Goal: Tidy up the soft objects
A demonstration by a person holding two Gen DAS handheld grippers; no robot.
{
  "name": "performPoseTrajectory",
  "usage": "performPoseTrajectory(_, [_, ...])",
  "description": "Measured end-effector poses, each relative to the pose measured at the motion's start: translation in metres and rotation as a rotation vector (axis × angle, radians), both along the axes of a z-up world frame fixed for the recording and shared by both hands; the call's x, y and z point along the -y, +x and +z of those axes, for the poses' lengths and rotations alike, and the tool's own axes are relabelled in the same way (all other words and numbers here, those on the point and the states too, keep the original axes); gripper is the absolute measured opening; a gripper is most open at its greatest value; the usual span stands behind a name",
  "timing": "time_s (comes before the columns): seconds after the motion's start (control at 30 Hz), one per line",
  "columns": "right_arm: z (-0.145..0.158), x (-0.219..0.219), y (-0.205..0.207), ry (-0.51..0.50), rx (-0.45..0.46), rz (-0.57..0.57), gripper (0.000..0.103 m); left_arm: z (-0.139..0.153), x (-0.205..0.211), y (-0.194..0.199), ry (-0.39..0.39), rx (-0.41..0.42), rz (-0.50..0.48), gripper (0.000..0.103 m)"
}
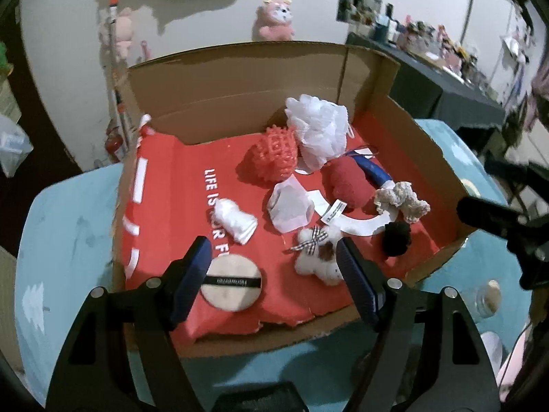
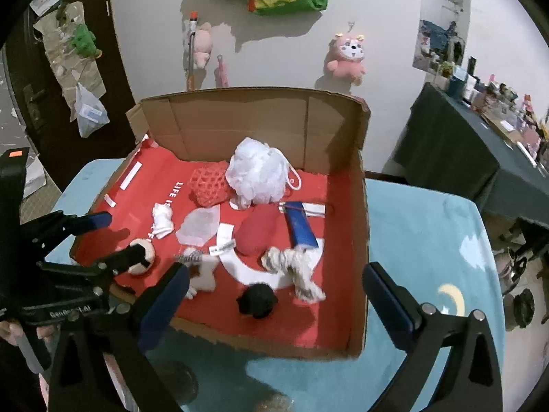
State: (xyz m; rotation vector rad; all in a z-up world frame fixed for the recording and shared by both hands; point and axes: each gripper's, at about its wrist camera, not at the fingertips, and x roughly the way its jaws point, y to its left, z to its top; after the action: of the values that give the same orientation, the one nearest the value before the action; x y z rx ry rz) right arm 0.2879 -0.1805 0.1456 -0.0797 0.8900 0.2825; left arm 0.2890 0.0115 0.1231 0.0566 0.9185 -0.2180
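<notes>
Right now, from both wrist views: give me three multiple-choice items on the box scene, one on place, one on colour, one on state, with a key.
1. Where does the white mesh bath pouf lie?
A. near the box's back wall
B. on the blue table cover outside the box
C. between the right jaws

2. What colour is the small pompom near the box's front edge?
A. yellow
B. black
C. green

3. How do the left gripper's jaws stand?
A. shut on the round powder puff
B. shut on the teddy bear
C. open, holding nothing

Key: 1 A, it sits beside the red mesh ball under the cardboard box's back flap. 2 B, it shows black on the red liner. 3 C, both pads stand apart above the round powder puff and the teddy bear, touching neither.
</notes>
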Motion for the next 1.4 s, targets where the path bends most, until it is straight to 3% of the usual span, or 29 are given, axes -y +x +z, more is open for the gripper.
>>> performPoseTrajectory(0.3, [-0.024,0.001,-0.017,0.005,-0.011,-0.032,0.103,-0.012,-0.007,-0.011,-0.043,-0.004,0.081,0.074])
performPoseTrajectory(0.87, [-0.057,0.006,-0.008,-0.016,-0.056,-0.088,0.103,-0.036,-0.004,-0.008,-0.017,-0.038,0.123,0.074])
performPoseTrajectory(1.4, [-0.061,0.006,-0.008,-0.035,-0.047,-0.104,0.102,-0.036,-0.004,-0.008,-0.005,-0.03,0.121,0.074])
